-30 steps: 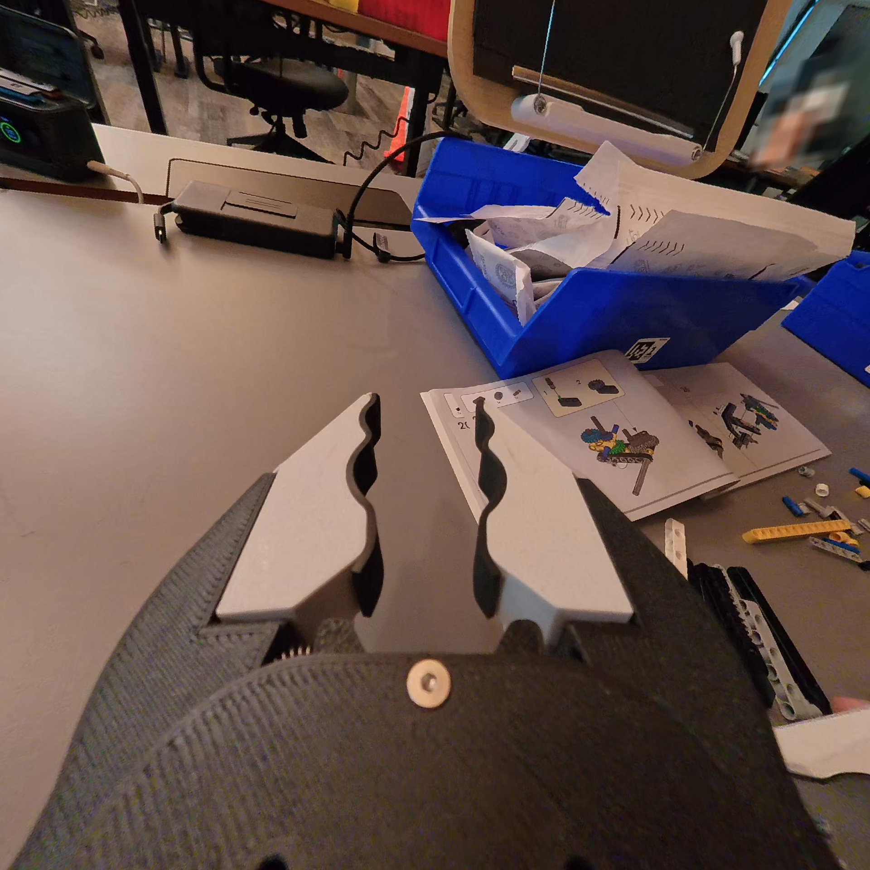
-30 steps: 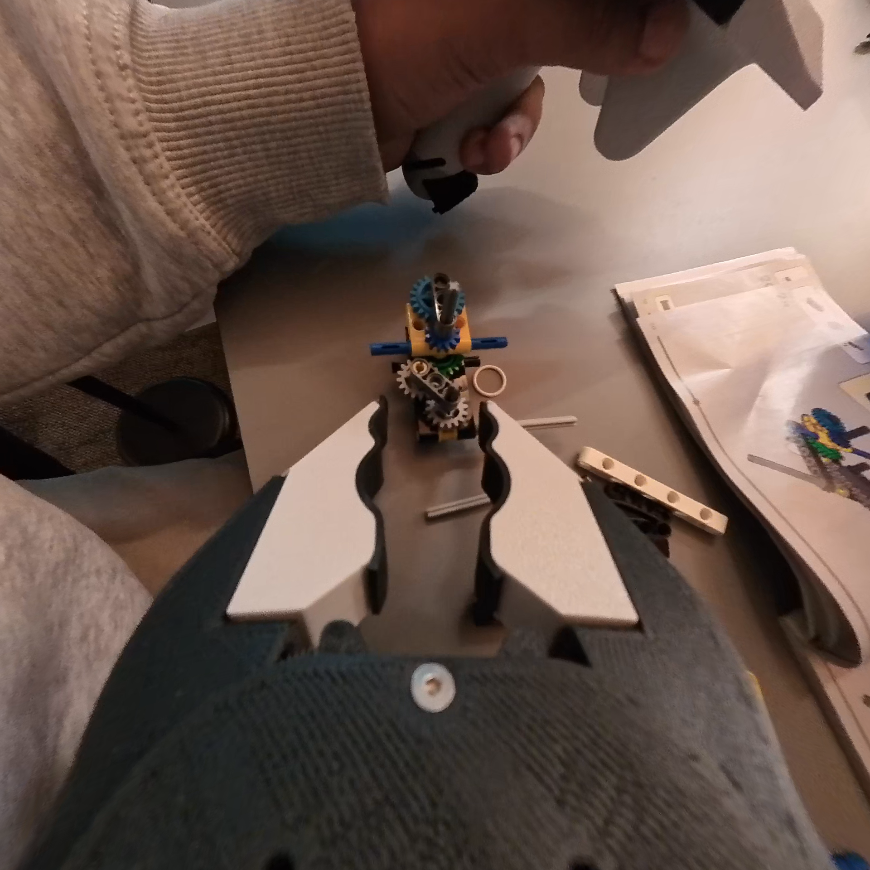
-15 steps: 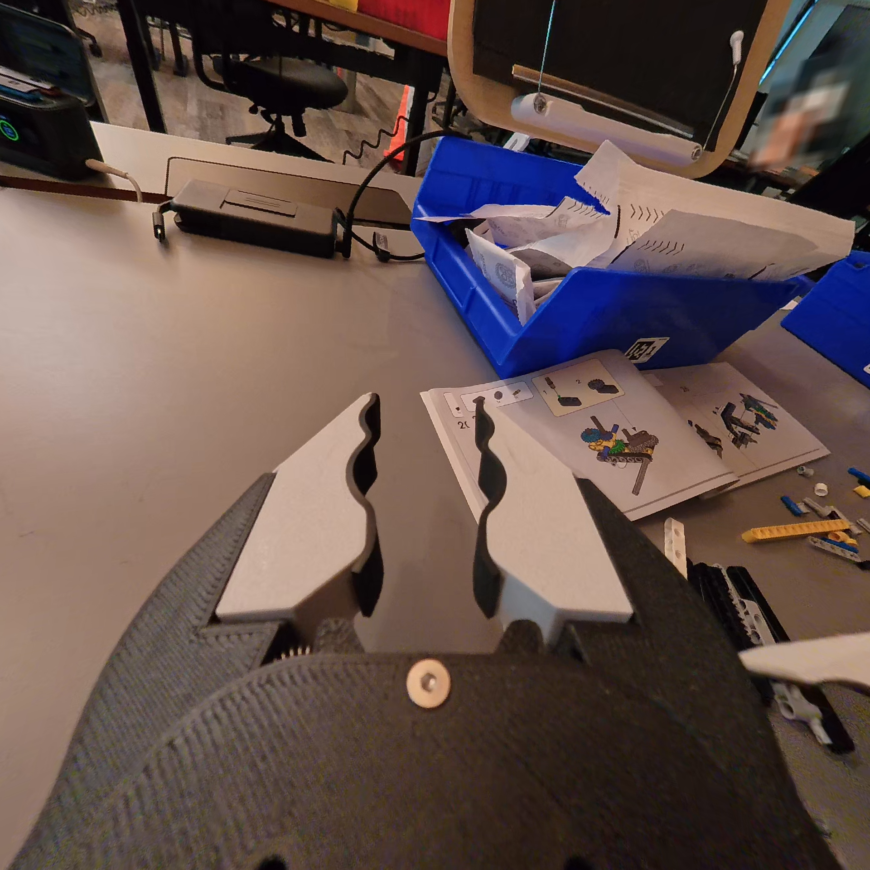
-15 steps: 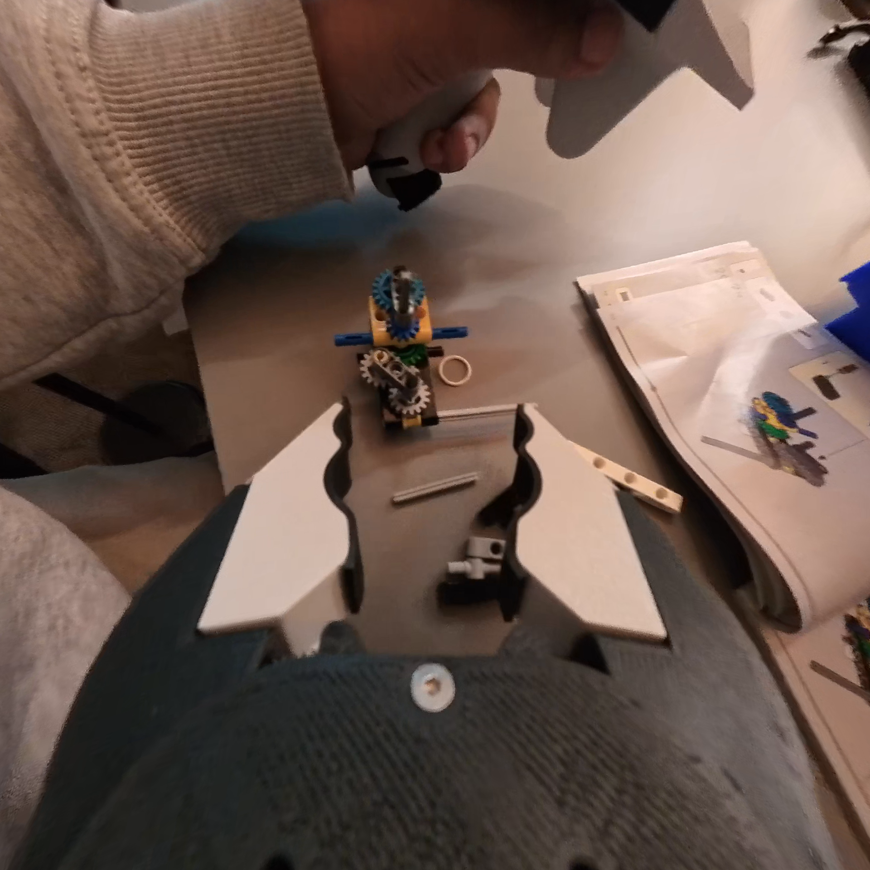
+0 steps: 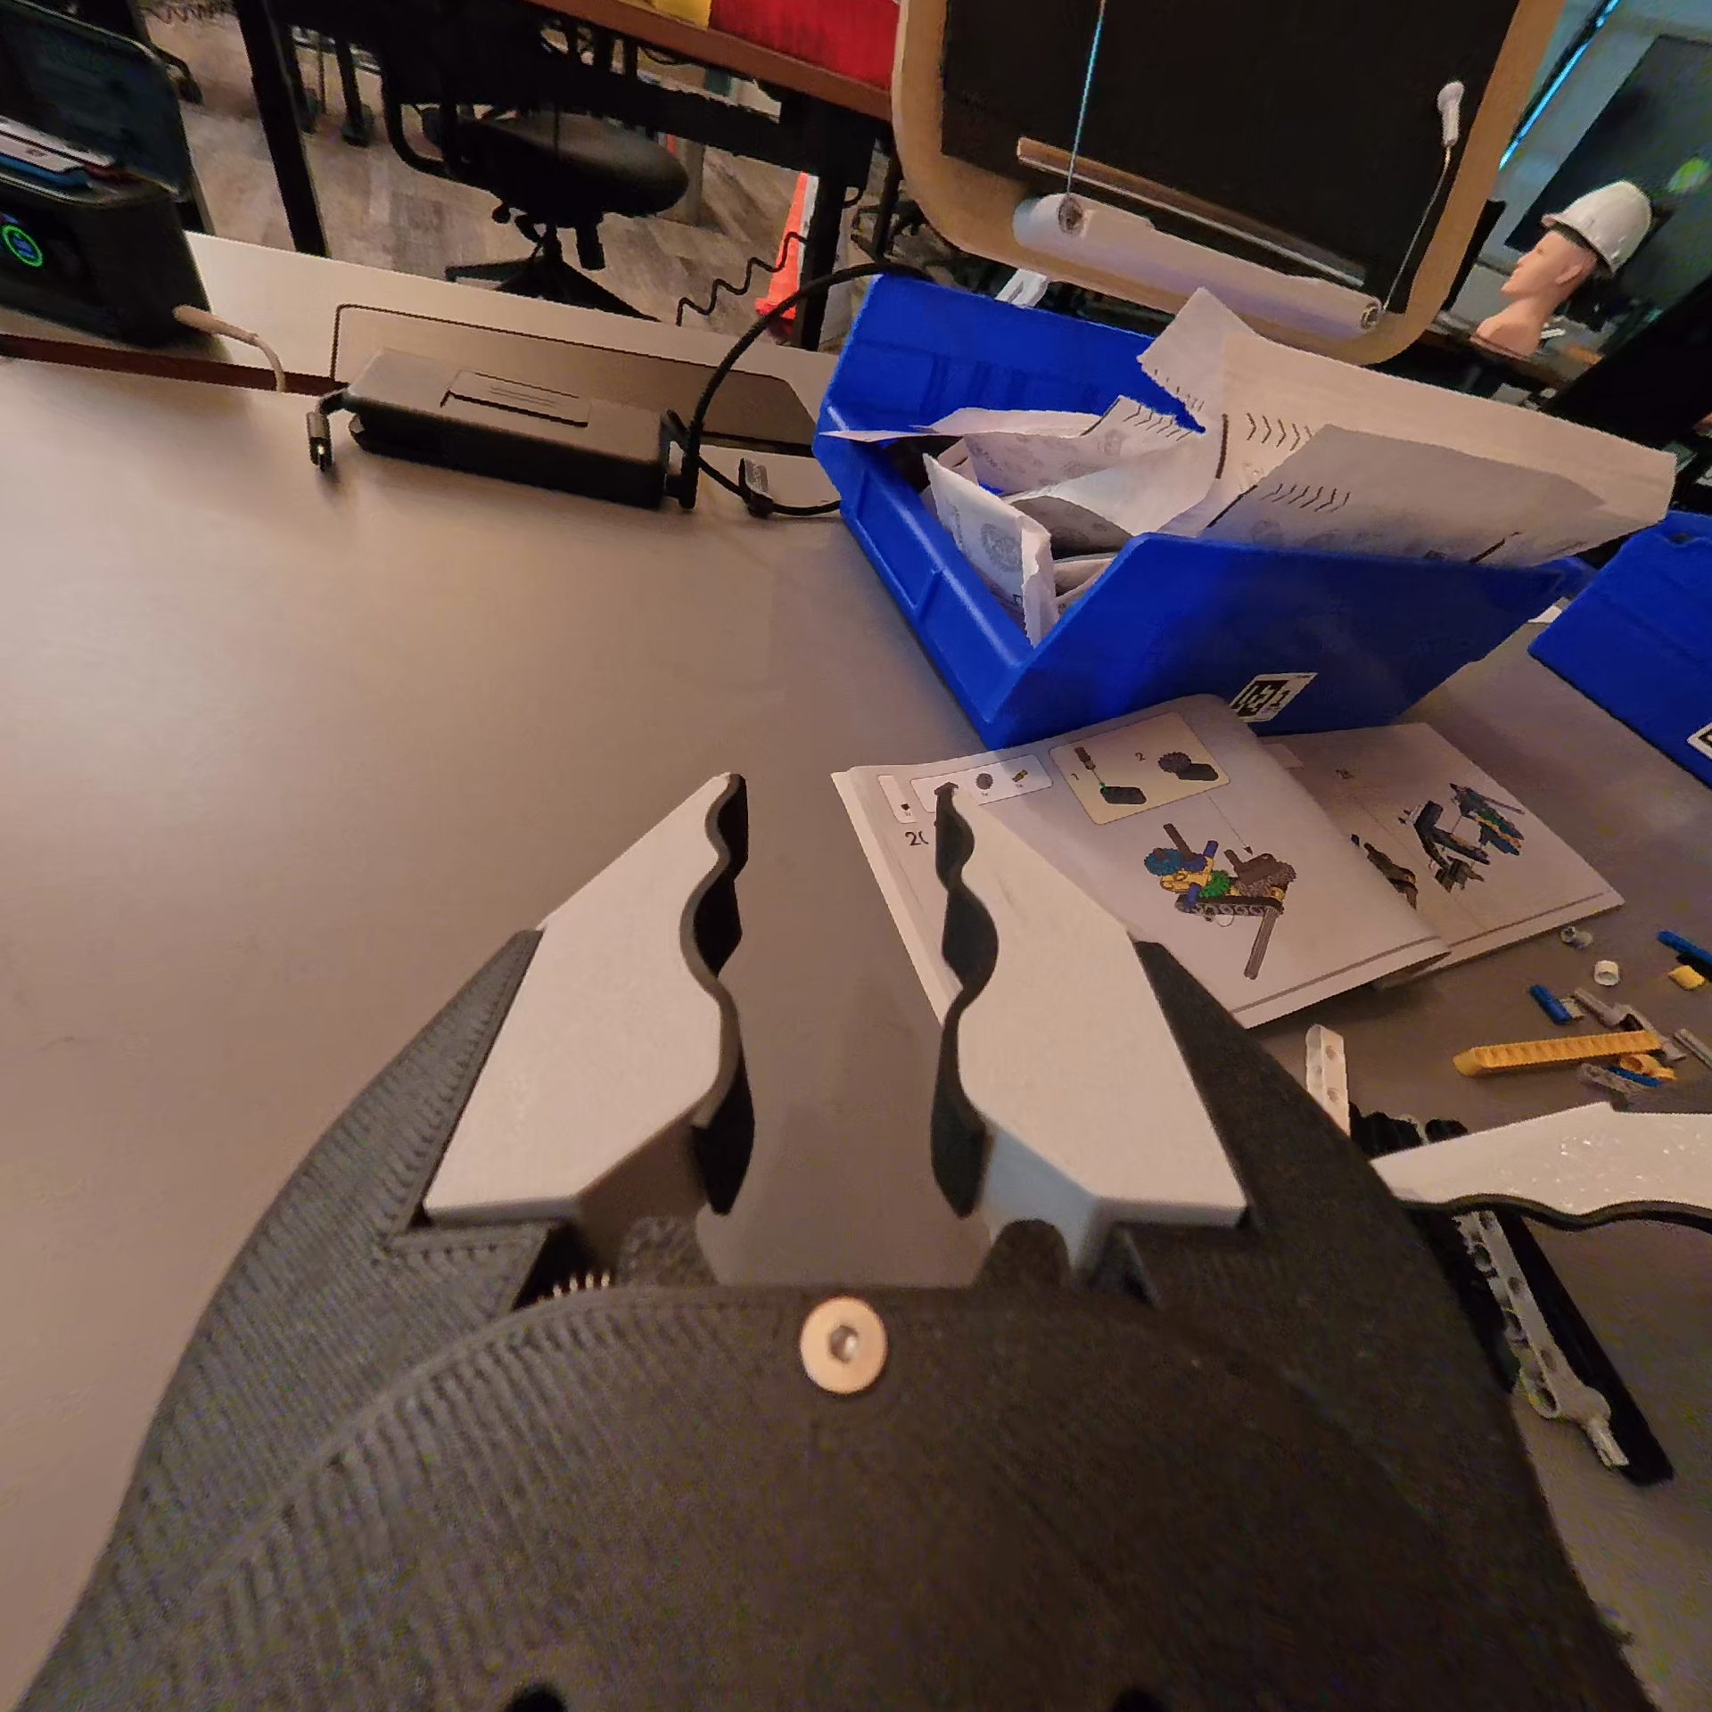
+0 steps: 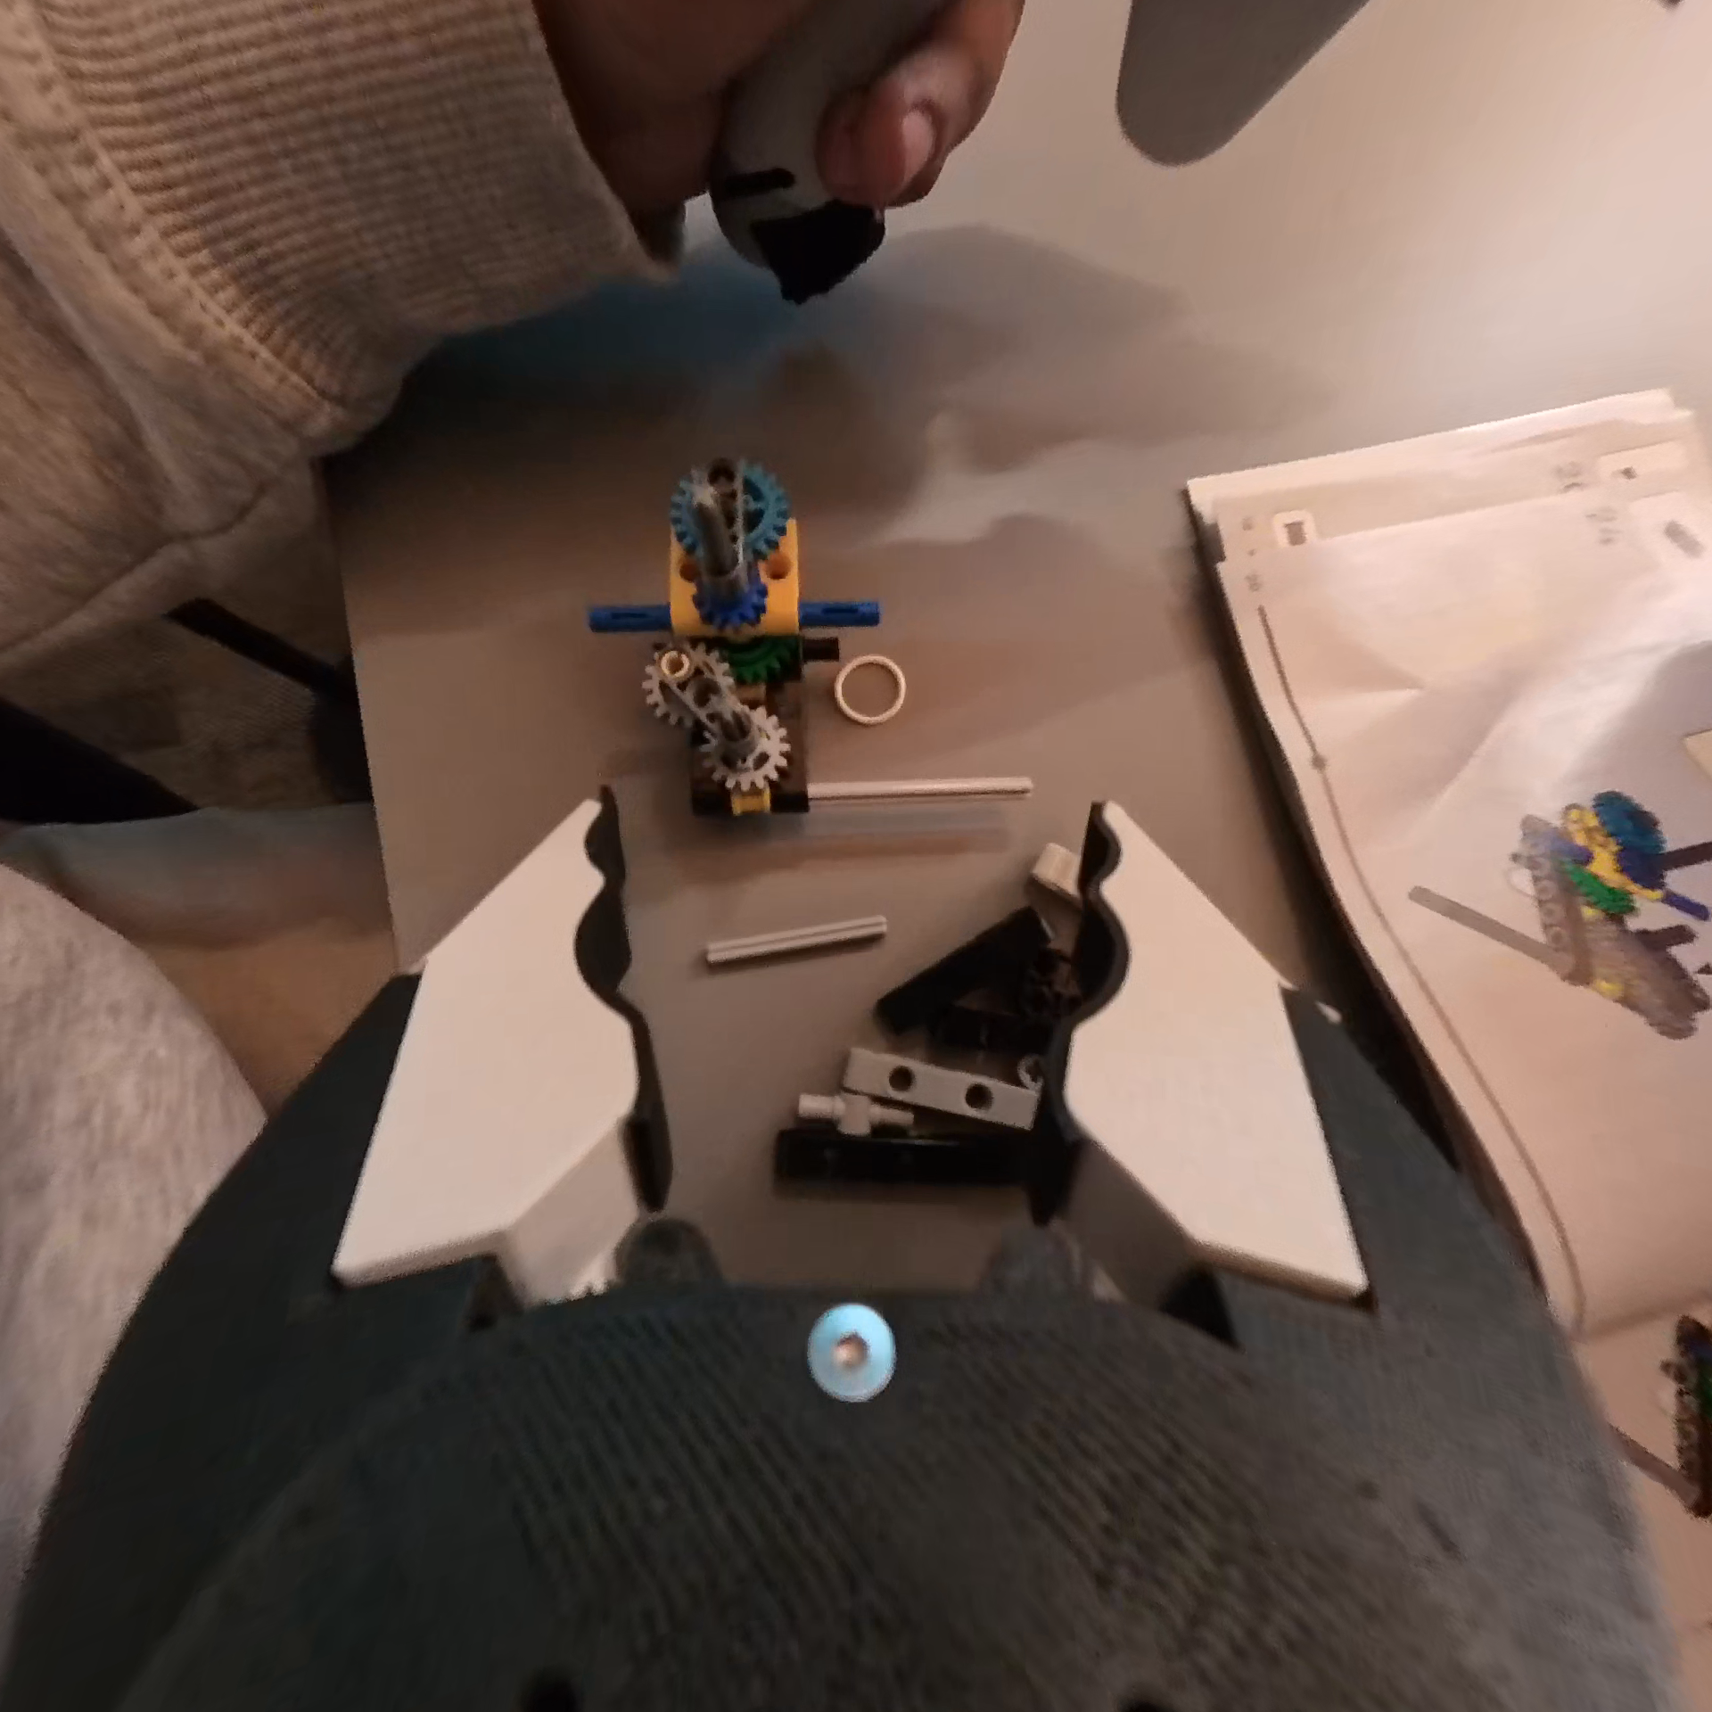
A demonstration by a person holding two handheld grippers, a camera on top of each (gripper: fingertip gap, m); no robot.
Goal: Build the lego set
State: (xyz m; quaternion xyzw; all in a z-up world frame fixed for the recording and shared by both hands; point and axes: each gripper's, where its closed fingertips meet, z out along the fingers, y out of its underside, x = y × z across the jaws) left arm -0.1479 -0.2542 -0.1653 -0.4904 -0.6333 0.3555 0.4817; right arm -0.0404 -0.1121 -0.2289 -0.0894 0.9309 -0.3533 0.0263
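The right gripper is hovering spread wide over loose black pieces beside the gear assembly. The left gripper is idling, parted and empty, above the counter.

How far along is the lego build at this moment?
Done: a small gear assembly stands on the table, near the open instruction booklet. In hand: nothing; the right gripper is open above a grey axle and black and grey beams, and the left gripper is open and empty. Left: loose pieces, including a yellow beam, remain unattached.
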